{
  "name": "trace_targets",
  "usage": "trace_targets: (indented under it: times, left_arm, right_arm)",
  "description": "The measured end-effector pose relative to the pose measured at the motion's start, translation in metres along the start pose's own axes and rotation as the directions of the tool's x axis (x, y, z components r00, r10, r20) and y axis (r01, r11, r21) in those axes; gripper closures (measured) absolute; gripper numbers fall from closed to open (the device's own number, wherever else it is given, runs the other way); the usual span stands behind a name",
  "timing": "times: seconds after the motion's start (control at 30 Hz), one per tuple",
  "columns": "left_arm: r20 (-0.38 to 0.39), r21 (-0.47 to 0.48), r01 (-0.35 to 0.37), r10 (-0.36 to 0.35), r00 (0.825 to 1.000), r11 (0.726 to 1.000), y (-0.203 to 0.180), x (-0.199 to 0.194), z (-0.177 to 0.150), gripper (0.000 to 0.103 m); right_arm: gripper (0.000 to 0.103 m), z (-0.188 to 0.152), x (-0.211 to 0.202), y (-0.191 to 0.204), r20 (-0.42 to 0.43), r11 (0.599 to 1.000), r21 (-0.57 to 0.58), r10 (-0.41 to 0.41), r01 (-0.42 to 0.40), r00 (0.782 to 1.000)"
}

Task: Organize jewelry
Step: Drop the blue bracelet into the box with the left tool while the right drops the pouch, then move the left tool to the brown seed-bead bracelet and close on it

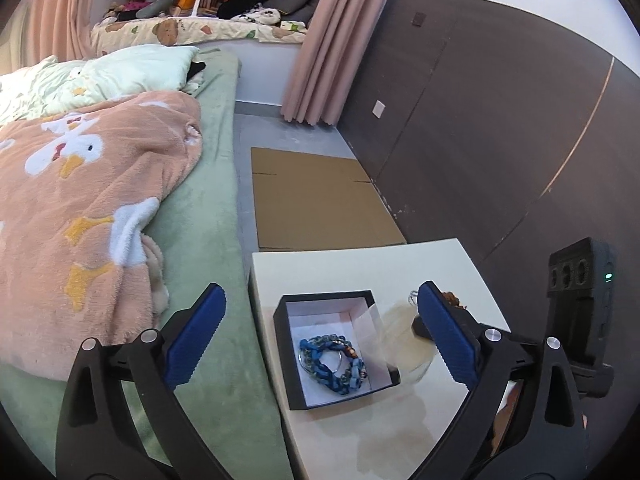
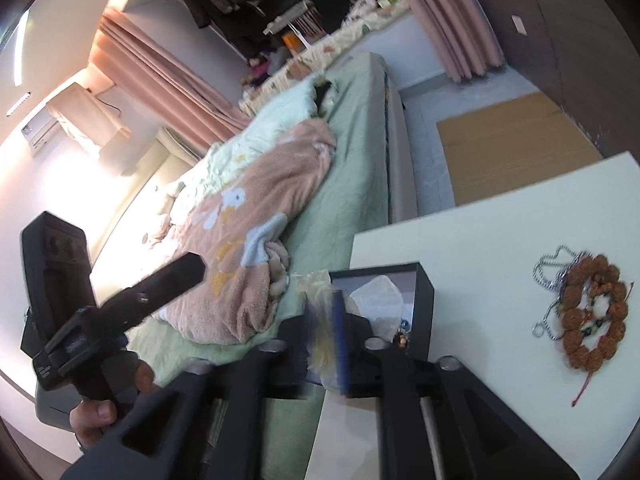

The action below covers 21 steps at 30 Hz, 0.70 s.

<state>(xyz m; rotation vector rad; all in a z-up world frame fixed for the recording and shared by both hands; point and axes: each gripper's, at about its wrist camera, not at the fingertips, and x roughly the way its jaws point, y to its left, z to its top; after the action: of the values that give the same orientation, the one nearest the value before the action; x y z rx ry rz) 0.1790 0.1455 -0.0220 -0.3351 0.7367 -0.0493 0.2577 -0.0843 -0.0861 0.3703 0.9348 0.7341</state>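
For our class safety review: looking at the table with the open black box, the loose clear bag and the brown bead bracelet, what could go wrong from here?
1. The clear bag lies against the black box, draped partly over its rim; a gripper reaching in may snag it and drag the box.
2. The silver chain is tangled with the brown bead bracelet; lifting one may pull the other.
3. The box sits near the table edge beside the bed, so a nudge could tip it off.

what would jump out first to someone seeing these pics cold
A black box sits open on the white table, with blue bracelets coiled inside. Right of it, on the table, lies a brown bead bracelet over a silver chain. A peach duck blanket covers the bed alongside.
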Motion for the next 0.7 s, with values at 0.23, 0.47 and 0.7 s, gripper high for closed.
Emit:
trace_targets:
  times: [0.23, 0.47, 0.7]
  left_arm:
    - [-0.005, -0.040, -0.002, 0.002, 1.000, 0.999, 0.006, 0.003, 0.000, 0.006]
    - [-0.020, 0.003, -0.001, 0.001, 1.000, 1.000, -0.016, 0.012, -0.002, 0.006]
    - [-0.034, 0.032, 0.024, -0.023, 0.999, 0.999, -0.043, 0.027, -0.002, 0.006]
  right_arm:
    - [0.020, -0.002, -0.019, -0.011, 0.048, 0.999, 0.010, -0.035, 0.034, 0.998]
    - [0.020, 0.000, -0.043, -0.028, 0.067, 0.995, 0.028, -0.093, 0.092, 0.993]
    - [0.013, 0.001, -0.077, -0.064, 0.101, 0.980, 0.109, -0.178, 0.166, 0.979]
